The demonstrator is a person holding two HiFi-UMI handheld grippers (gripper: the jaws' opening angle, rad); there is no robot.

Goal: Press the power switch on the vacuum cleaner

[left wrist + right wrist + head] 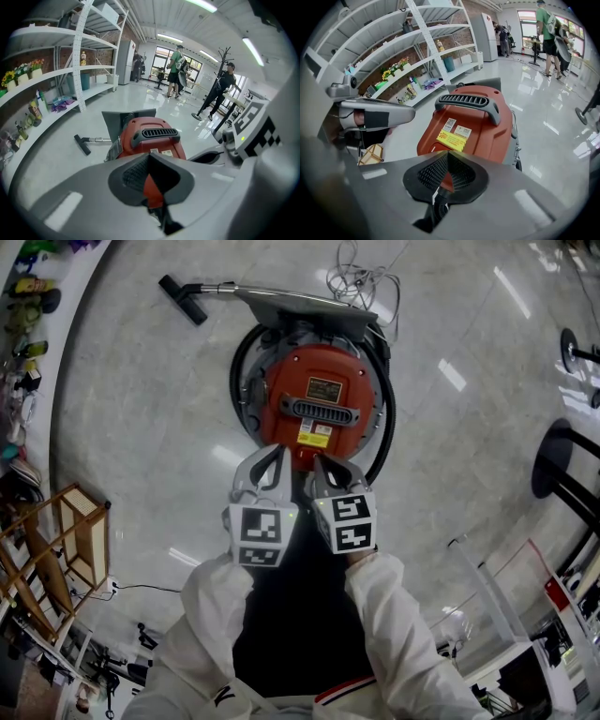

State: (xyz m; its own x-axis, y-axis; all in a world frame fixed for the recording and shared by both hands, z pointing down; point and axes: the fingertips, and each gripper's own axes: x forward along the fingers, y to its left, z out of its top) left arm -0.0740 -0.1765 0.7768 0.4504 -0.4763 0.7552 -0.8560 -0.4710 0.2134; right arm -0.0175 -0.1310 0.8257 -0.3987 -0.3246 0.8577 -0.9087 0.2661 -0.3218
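jaws together, empty: left gripper [279,454], right gripper [321,463] | above red vacuum cleaner [319,395] near edge | press power switch squarely, one closed tip

One vacuum cleaner [319,395] — maybe three people [176,70].

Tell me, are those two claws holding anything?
Nothing is held. The left gripper and the right gripper each have their jaws closed together and empty, close to the red vacuum cleaner.
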